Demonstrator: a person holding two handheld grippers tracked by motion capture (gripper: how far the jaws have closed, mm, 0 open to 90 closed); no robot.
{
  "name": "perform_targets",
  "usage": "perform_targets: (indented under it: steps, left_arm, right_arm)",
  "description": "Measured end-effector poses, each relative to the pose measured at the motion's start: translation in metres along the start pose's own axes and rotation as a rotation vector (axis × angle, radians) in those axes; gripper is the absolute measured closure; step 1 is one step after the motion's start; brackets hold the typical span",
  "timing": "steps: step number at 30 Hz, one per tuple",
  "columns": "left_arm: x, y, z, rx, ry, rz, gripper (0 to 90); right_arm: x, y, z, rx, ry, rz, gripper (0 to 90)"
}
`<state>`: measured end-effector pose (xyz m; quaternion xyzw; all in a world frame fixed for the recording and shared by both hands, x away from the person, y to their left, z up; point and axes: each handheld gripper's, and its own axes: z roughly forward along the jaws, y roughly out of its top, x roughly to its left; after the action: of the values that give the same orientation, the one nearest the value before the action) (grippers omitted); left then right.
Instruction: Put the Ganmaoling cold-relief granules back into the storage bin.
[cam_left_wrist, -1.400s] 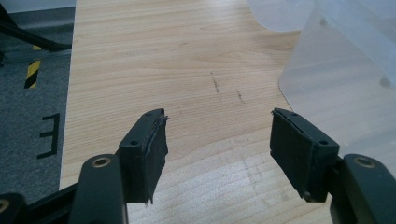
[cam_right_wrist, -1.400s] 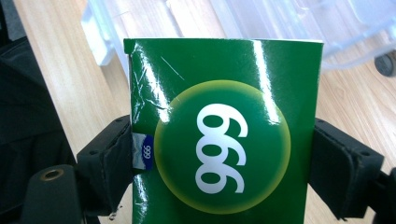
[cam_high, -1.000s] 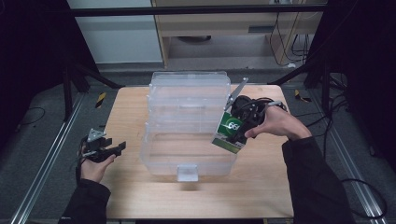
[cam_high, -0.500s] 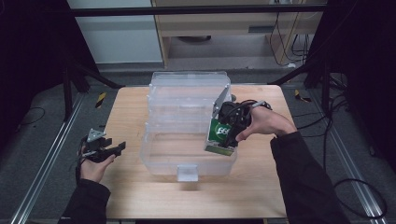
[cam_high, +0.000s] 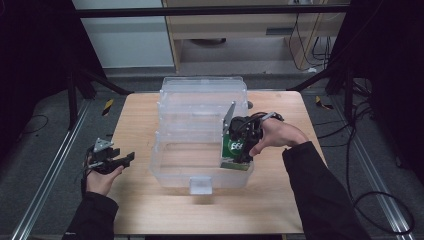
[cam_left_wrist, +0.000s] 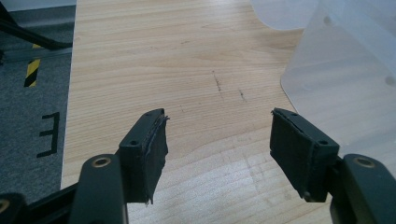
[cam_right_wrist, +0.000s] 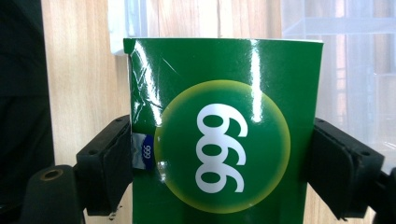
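Over the front right corner of the clear plastic bin (cam_high: 200, 150), a green box (cam_high: 235, 147) marked 999 is held by the right gripper (cam_high: 240, 145), its jaws clamped on the box's two narrow side faces, as seen in the right gripper view (cam_right_wrist: 224, 140). The box is carried upright-ish, tilted, its lower edge near or at the bin's right wall; whether it touches the wall cannot be told. The bin sits mid-table on the wooden table (cam_high: 135, 125), lid open at the back. The left gripper (cam_high: 117, 161) is kept at the table's left edge, well apart from the bin, jaws spread wide with nothing between them, bare wood seen past its pads (cam_left_wrist: 149, 154). The box is judged a light cardboard carton with a glossy, somewhat slippery skin; a crease is visible near its top left corner, so it is taken as crushable under a hard squeeze. A grip across the narrow sides, near mid-height, is judged best; light pressure is advised. Lowering into the bin is judged the step in hand.
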<state>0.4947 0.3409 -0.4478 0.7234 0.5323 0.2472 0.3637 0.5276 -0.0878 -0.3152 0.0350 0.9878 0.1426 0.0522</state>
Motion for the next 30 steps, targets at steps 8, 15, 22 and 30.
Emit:
perform_targets:
  steps: [8, 15, 22, 30]
  left_arm:
    - [0.001, 0.000, -0.001, -0.003, 0.002, -0.003, 35.8]
    - [0.000, 0.000, 0.000, -0.003, 0.000, -0.002, 35.9]
    - [0.001, 0.000, 0.000, 0.002, 0.002, 0.001, 36.0]
    - [0.001, 0.000, 0.000, 0.003, 0.002, 0.001, 36.1]
  right_arm:
    - [0.000, 0.002, 0.009, 0.040, -0.019, -0.014, 17.3]
    - [0.000, 0.002, 0.017, 0.065, -0.019, -0.049, 17.2]
    - [0.001, 0.003, 0.025, 0.094, -0.016, -0.067, 17.3]
    - [0.000, 0.003, 0.033, 0.114, -0.003, -0.075, 17.2]
